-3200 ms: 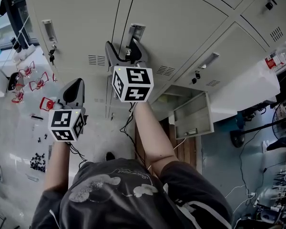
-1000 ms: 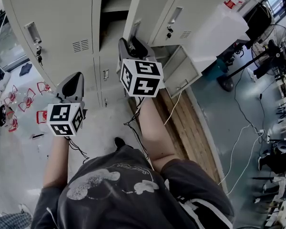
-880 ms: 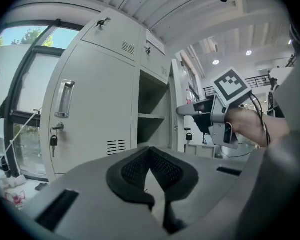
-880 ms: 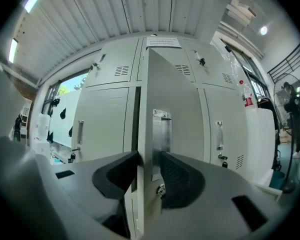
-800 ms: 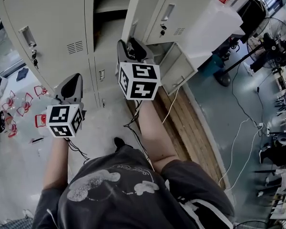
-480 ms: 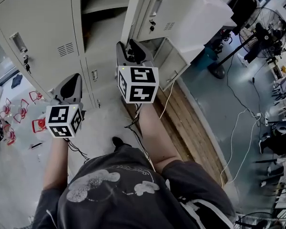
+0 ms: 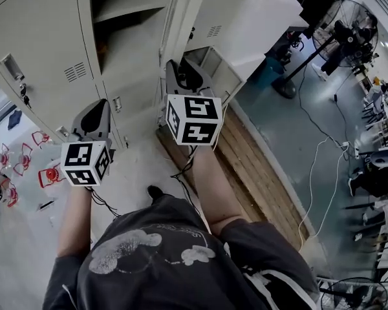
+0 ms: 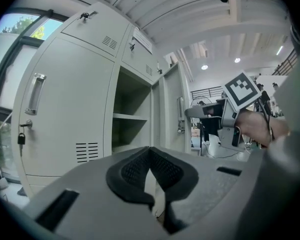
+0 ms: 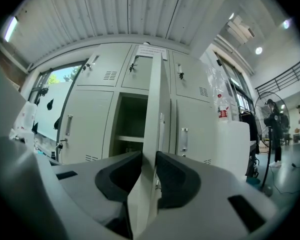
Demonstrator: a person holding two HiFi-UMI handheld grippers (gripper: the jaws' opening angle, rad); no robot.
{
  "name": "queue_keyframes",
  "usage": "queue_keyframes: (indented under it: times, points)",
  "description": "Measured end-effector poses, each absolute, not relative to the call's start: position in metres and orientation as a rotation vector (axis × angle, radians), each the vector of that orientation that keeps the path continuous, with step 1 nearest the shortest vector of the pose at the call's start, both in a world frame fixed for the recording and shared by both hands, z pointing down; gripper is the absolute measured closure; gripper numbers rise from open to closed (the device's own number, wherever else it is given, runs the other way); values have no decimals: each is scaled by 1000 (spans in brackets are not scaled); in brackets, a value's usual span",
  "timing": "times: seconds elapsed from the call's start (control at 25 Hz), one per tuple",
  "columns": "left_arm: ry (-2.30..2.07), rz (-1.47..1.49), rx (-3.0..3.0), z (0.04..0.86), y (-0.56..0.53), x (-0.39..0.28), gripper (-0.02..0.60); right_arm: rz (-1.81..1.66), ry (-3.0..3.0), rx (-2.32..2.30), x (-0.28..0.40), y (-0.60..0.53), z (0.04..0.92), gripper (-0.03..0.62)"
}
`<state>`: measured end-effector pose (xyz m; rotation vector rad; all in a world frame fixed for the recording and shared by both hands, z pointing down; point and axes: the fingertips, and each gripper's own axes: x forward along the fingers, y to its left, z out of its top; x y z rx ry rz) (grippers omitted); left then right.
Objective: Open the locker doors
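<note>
The grey lockers (image 7: 32, 50) fill the top left of the head view. One tall locker door (image 9: 152, 134) stands swung out, and behind it the open compartment (image 7: 123, 5) shows a shelf. My right gripper (image 9: 149, 176) is shut on the free edge of that door; its jaws have just been closing, with the edge between the pads. In the head view the right gripper (image 7: 179, 68) sits at the door's (image 7: 174, 18) lower edge. My left gripper (image 8: 151, 156) is shut on nothing, and in the head view the left gripper (image 7: 101, 105) hovers before the closed left door.
A small open cabinet (image 7: 213, 70) and a white block (image 7: 258, 18) stand right of the lockers. Wooden planks (image 7: 246, 166) lie on the floor by my right arm. A fan (image 7: 339, 28) and cables (image 7: 317, 173) are at the right, red items (image 7: 48, 173) at the left.
The locker door has swung further out, showing more of the open compartment. My right gripper moved right with the door edge. The left gripper shifted only a little.
</note>
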<state>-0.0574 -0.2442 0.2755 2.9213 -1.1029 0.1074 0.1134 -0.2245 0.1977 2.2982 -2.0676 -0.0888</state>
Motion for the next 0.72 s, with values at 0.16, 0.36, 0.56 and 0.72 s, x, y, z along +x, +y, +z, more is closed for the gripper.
queue_keyframes:
  times: [0.16, 0.36, 0.56, 0.72]
  points:
    - [-1072, 109, 2935, 275, -242, -43, 572, -85, -2062, 2332, 128, -216, 200, 484]
    - [-1035, 108, 2955, 272, -242, -24, 572, -104, -2049, 2359, 153, -208, 199, 485]
    - [-998, 113, 2969, 273, -242, -5, 573, -95, -2063, 2381, 179, -202, 199, 488]
    - [-973, 115, 2978, 271, -243, 14, 572, -81, -2072, 2394, 201, -198, 198, 490]
